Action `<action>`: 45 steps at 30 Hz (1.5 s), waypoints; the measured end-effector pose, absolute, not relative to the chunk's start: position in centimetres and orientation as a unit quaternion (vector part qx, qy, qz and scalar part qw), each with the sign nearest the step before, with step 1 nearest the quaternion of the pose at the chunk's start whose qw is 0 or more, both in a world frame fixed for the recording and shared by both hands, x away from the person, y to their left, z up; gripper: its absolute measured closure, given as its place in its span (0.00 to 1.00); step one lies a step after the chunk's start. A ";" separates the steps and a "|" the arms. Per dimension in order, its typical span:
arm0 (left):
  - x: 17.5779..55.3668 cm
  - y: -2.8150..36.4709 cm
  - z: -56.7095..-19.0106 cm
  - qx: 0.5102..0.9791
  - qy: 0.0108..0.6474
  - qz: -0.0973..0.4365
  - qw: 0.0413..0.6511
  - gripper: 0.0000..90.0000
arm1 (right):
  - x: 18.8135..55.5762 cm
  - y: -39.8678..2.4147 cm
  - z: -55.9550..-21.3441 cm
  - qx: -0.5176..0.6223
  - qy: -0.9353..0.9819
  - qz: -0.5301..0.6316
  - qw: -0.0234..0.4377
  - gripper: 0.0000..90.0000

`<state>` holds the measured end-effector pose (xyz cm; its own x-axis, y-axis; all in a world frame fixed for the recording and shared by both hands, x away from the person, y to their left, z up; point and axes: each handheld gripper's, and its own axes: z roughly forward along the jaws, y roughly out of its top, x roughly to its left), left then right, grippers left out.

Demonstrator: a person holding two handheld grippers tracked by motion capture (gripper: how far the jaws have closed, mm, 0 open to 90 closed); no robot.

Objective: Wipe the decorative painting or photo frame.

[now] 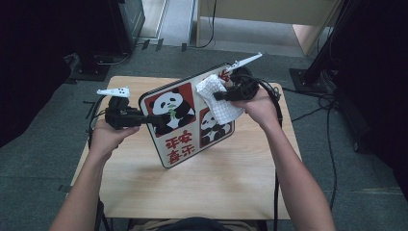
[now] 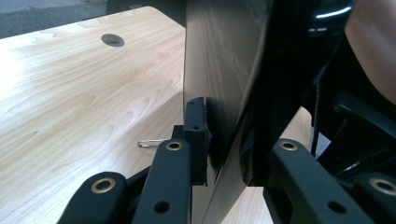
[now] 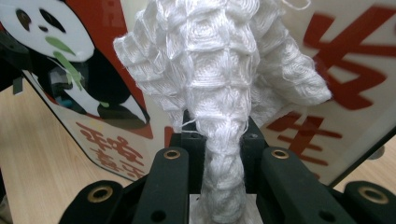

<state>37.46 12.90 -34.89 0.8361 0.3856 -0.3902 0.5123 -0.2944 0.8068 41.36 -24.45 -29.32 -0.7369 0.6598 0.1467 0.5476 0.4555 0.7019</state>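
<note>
The panda board (image 1: 185, 120) stands tilted on its lower edge on the wooden table (image 1: 144, 192), printed face toward the person. A white waffle cloth (image 1: 219, 101) lies against the upper right part of that face, over the second panda picture.

The right gripper (image 1: 226, 94) pinches the cloth: in the right gripper view the fingers (image 3: 170, 172) are drawn in tight on a twisted neck of the cloth (image 3: 224, 93), and the bunched part beyond the fingertips rests on the red lettering of the board (image 3: 327, 70).

The left gripper (image 1: 149, 118) clamps the board's left edge; in the left gripper view one pad (image 2: 196, 135) presses the back of the board (image 2: 224, 70) and the other jaw sits on the far side, so the panel stands between the fingers.

Judgement: the wiping step is in hand, one gripper steadying, the other rubbing. The next move calls for drawing the cloth across the face under light pressure while the left grip stays firm, lest the board slip on its edge.
</note>
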 end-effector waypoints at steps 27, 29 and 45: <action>37.7 13.1 -35.2 0.799 0.275 -0.079 0.529 0.83 | 40.7 -25.0 -33.7 0.362 0.844 0.391 0.054 0.87; 37.7 13.1 -35.1 0.799 0.274 -0.078 0.529 0.83 | 40.7 -25.0 -33.9 0.363 0.844 0.391 0.050 0.87; 37.7 13.1 -35.1 0.799 0.275 -0.074 0.529 0.84 | 40.3 -25.5 -36.0 0.365 0.843 0.393 0.043 0.87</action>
